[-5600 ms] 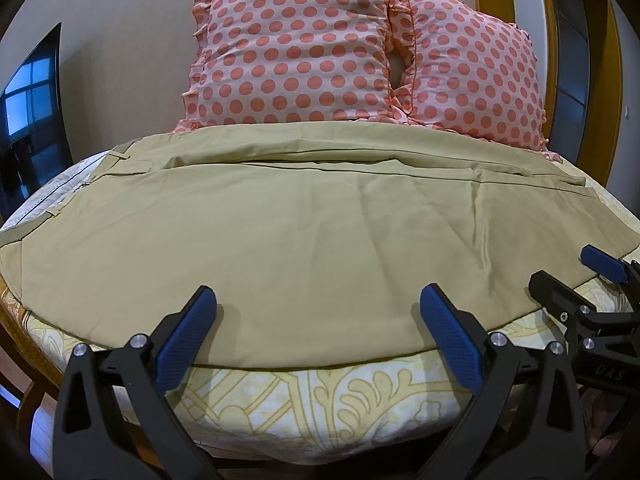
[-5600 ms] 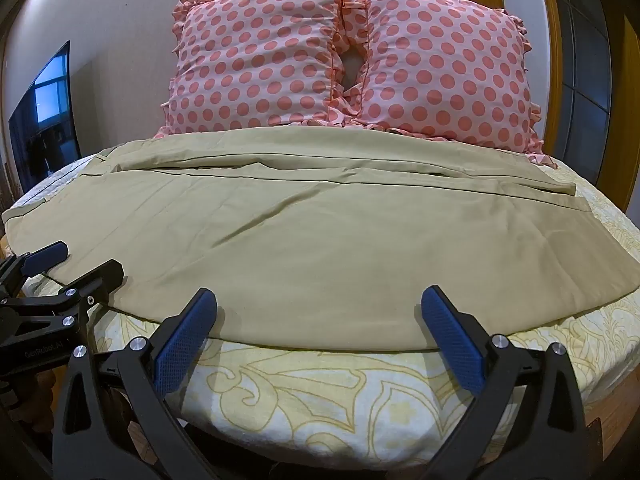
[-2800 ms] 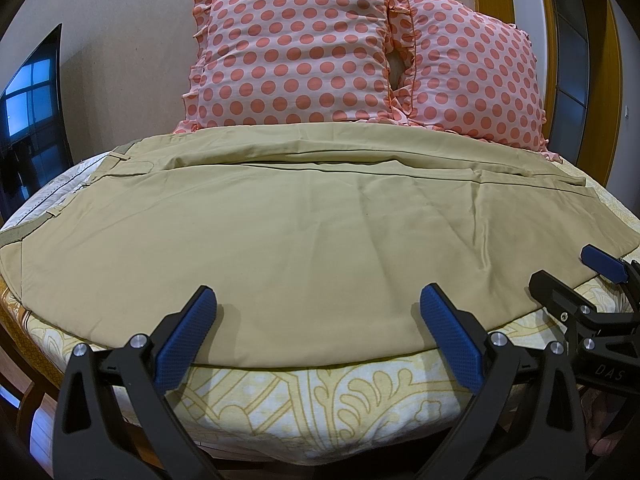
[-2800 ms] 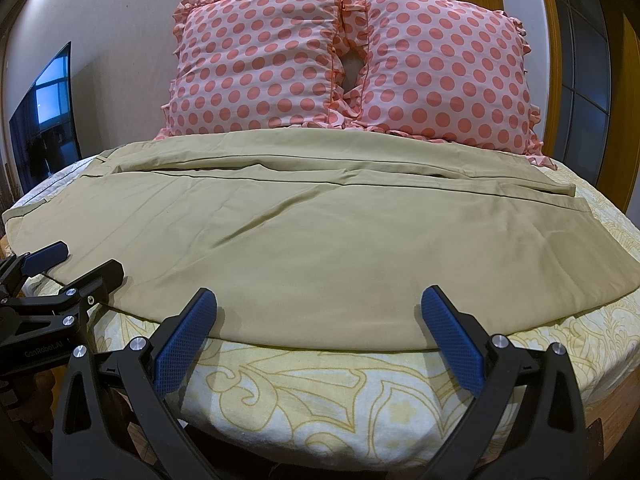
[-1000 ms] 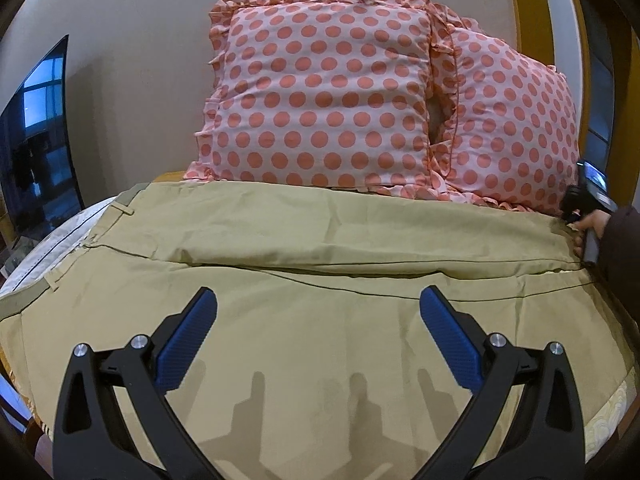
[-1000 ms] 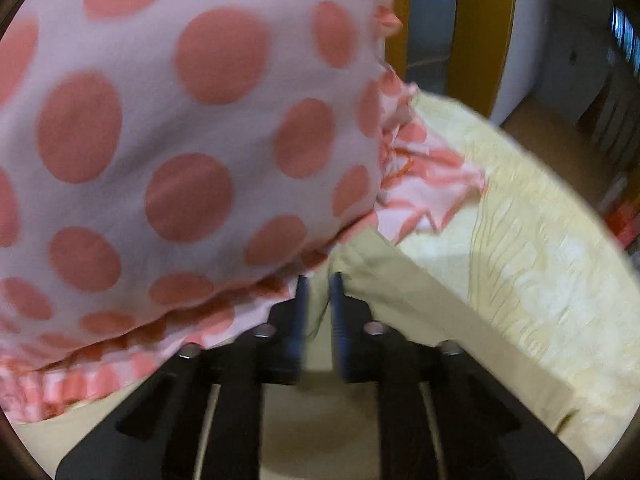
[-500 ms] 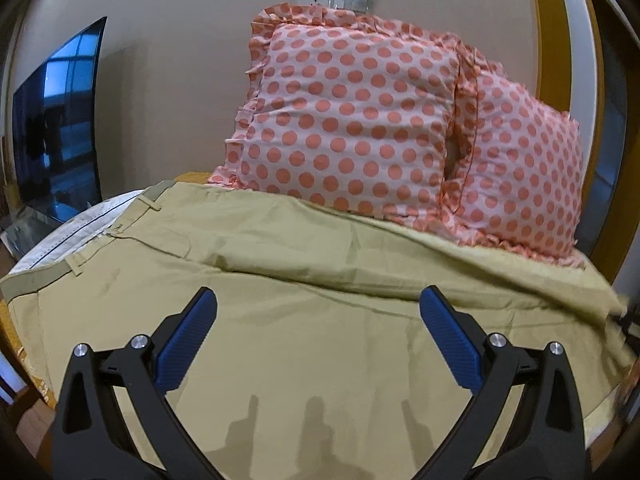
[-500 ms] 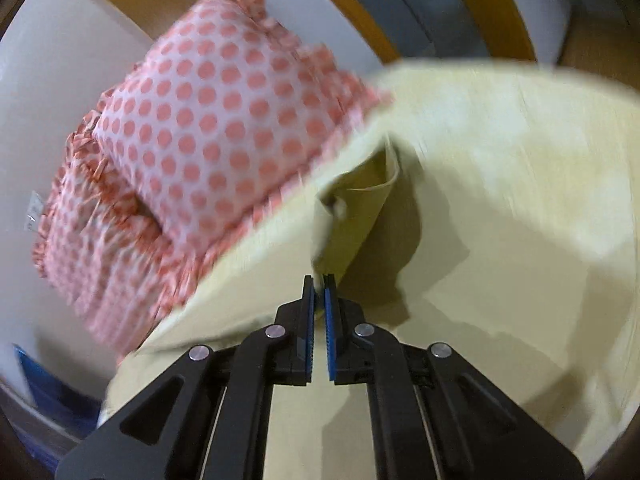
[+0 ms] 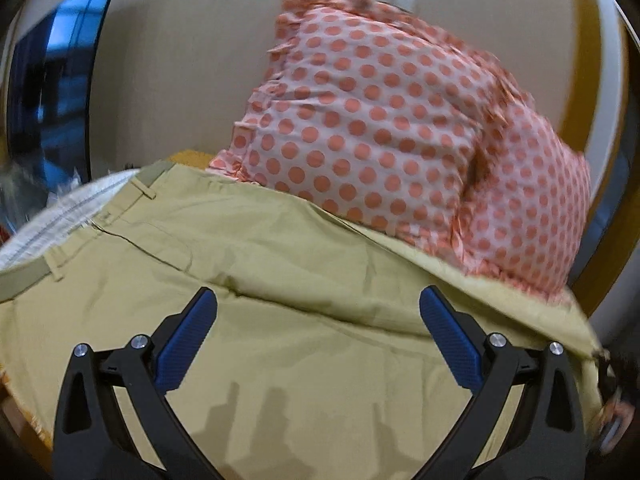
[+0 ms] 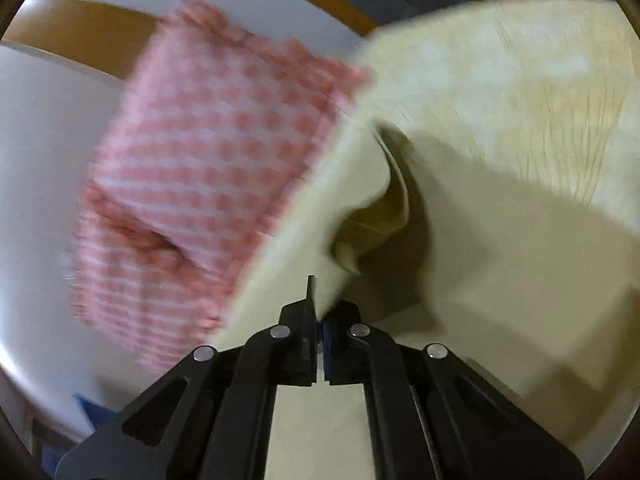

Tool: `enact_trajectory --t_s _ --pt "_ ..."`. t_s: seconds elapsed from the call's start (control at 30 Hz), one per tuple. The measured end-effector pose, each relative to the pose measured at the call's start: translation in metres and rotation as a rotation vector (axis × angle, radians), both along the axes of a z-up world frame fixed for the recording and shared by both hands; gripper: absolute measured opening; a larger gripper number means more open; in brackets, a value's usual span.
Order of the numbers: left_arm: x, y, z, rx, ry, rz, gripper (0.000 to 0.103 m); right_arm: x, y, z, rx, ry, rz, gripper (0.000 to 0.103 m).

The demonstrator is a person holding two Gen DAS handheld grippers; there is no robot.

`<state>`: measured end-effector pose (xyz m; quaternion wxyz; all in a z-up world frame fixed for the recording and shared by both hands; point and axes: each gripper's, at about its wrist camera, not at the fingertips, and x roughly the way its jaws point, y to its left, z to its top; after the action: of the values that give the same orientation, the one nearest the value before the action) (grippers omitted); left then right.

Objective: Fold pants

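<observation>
Khaki pants [image 9: 280, 280] lie spread across the bed, waistband with belt loops at the left. My left gripper [image 9: 316, 340] is open and empty, hovering above the middle of the pants. My right gripper [image 10: 319, 320] is shut on the hem of the pants [image 10: 352, 216] and holds it lifted off the bed; the cloth drapes away from the fingers in a blurred fold. The right gripper's hand shows dimly at the far right edge of the left wrist view [image 9: 618, 396].
Two pink polka-dot pillows [image 9: 380, 120] lean on the wall behind the pants, also blurred in the right wrist view [image 10: 208, 160]. A dark TV screen [image 9: 48, 92] hangs at the left. The yellow patterned bedsheet [image 10: 540, 92] lies under the pants. A wooden door frame [image 9: 588, 60] is at the right.
My right gripper has lifted the pant hem higher and swung, blurring its view. My left gripper has shifted left and tilted, staying open over the pants.
</observation>
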<state>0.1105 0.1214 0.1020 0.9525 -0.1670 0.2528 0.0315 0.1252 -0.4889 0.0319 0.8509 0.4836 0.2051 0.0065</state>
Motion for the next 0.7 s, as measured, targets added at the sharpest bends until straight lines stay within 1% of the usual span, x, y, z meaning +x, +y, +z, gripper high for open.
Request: enact_trajectory --t_s 0.03,0.1,0.13,0.2,0.3,0.37,0.43,0.47,0.53,0.57,0.63,0.7 --pt "0.010 0.009 0.001 -0.027 0.009 0.020 0.101 -0.016 -0.005 0.008 -0.026 -0.034 -0.019 0.001" --pt "0.029 0.021 0.000 -0.061 0.036 0.047 0.101 -0.037 -0.011 0.017 -0.042 -0.074 -0.032 0.001" --pt "0.042 0.027 -0.002 -0.077 0.061 0.059 0.101 -0.043 -0.012 0.019 -0.051 -0.081 -0.040 0.001" --pt "0.072 0.036 -0.009 -0.106 0.122 0.084 0.101 -0.052 -0.014 0.023 -0.071 -0.089 -0.058 0.001" --pt "0.113 0.047 -0.023 -0.107 0.200 0.152 0.101 -0.060 -0.018 0.021 -0.068 -0.094 -0.065 0.001" --pt "0.139 0.052 -0.033 -0.128 0.254 0.181 0.100 -0.059 -0.017 0.021 -0.076 -0.085 -0.064 0.001" --pt "0.156 0.056 -0.037 -0.132 0.273 0.217 0.100 -0.059 -0.015 0.022 -0.094 -0.078 -0.068 0.001" --pt "0.163 0.057 -0.037 -0.127 0.278 0.233 0.100 -0.059 -0.014 0.023 -0.102 -0.076 -0.069 0.001" --pt "0.183 0.060 -0.038 -0.089 0.320 0.277 0.100 -0.059 -0.012 0.024 -0.117 -0.073 -0.066 0.001" --pt "0.198 0.061 -0.041 -0.051 0.372 0.310 0.100 -0.059 -0.011 0.025 -0.123 -0.071 -0.063 0.001" --pt "0.218 0.063 -0.045 -0.020 0.455 0.338 0.100 -0.061 -0.009 0.027 -0.143 -0.071 -0.058 0.001" --pt "0.241 0.061 -0.052 0.063 0.563 0.360 0.100 -0.064 -0.006 0.030 -0.170 -0.071 -0.054 0.001"
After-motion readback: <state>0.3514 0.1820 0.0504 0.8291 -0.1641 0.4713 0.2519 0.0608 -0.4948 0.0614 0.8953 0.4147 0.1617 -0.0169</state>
